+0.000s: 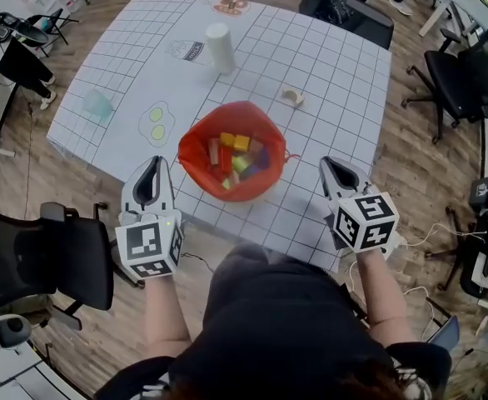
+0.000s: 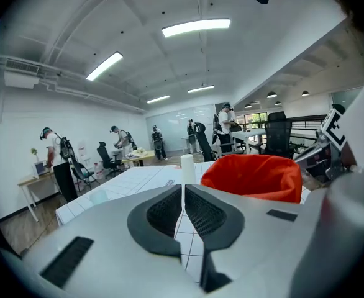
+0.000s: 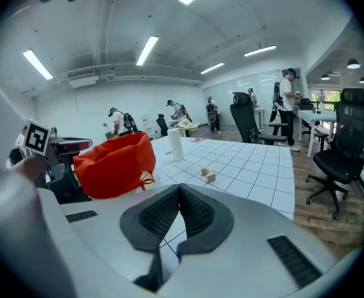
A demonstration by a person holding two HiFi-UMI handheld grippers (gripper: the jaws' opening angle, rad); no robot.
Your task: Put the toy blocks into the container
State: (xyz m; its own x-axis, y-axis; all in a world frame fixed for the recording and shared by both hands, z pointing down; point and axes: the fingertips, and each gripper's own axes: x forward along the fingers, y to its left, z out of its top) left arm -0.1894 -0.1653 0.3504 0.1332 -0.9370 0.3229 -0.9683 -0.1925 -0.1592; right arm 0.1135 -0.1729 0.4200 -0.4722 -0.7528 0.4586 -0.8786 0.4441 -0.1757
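An orange fabric container (image 1: 231, 152) sits near the table's front edge, with several coloured toy blocks (image 1: 237, 155) inside. A pale wooden block (image 1: 292, 97) lies on the table behind and right of it, also visible in the right gripper view as the wooden block (image 3: 207, 176). My left gripper (image 1: 152, 171) hovers at the table edge left of the container (image 2: 253, 176), jaws shut with nothing between them. My right gripper (image 1: 334, 170) hangs right of the container (image 3: 115, 164), also shut and empty.
A white cylinder (image 1: 220, 47) stands at the back of the gridded white table (image 1: 336, 73). A green-dotted card (image 1: 155, 121) and a pale teal item (image 1: 98, 105) lie on the left. Office chairs (image 1: 52, 261) surround the table. People stand far off.
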